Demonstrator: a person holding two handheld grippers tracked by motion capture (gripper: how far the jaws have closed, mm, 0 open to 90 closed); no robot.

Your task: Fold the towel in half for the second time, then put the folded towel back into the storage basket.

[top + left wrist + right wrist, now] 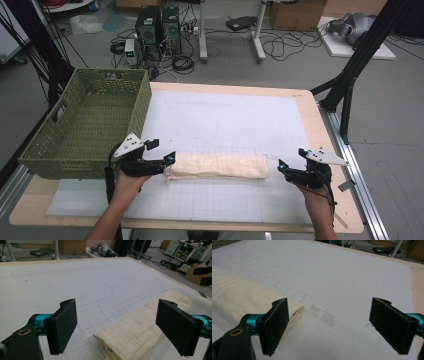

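A green woven basket [85, 125] stands at the far left of the desk [330, 150], partly over its left edge. What can be seen of its inside is bare weave: the floor and the inner walls show nothing lying in them, though the near wall hides the strip of floor just behind it. A cut-out handle opens in its left wall.

On the white gridded mat [225, 120] that covers the desk lies a cream cloth [217, 166], folded into a long narrow strip that runs left to right near the front edge, well clear of the basket's contents but close to its near right corner.

The left tool [170, 159] sits at the cloth's left end with its jaws spread wide; in the left gripper view the folded end of the cloth [135, 332] lies on the mat between and below the two black pads [62, 327], which do not press on it. The right tool [282, 166] hovers just off the cloth's right end, jaws likewise wide apart and holding nothing; in the right gripper view the cloth's end [242, 302] lies beside its left pad.
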